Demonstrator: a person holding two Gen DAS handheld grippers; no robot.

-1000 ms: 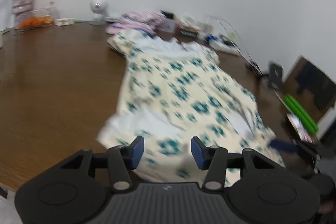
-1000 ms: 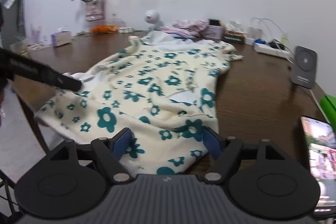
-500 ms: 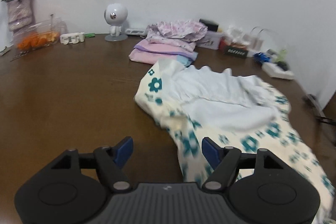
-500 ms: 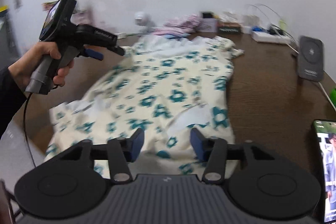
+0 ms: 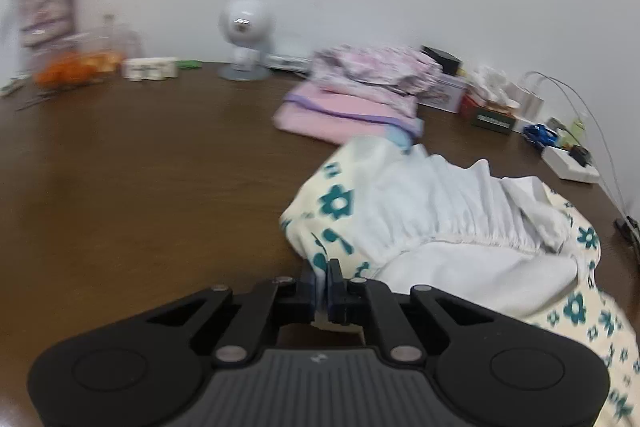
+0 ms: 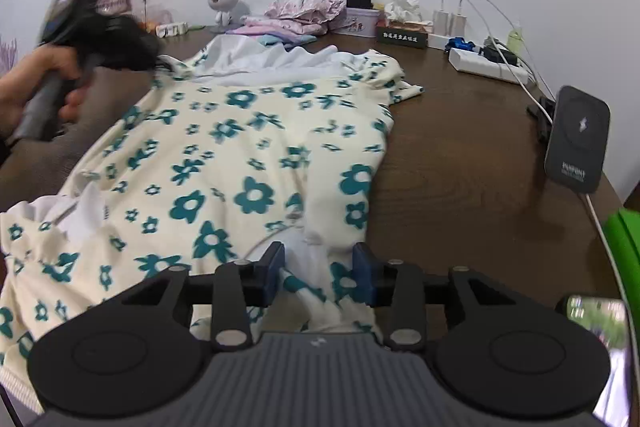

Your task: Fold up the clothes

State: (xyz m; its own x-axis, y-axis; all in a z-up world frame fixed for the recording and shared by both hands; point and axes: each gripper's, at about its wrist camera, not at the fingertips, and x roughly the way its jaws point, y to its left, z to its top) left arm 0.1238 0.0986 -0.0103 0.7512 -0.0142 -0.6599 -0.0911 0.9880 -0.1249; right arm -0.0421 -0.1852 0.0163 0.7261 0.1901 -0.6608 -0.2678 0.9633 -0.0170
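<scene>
Floral garment (image 6: 256, 147) lies spread, unfolded; folded pile (image 5: 348, 107) at twelve o'clock. Left gripper (image 5: 322, 285) clamps its edge; right gripper (image 6: 320, 273) gapes.

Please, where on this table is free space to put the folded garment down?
Free: the bare brown wooden table left of the cream garment with teal flowers, in front of the white round robot figure. Also a smaller patch between garment and grey charger stand. Crowded: the back edge, with the pink folded clothes, boxes and the white power strip.
</scene>
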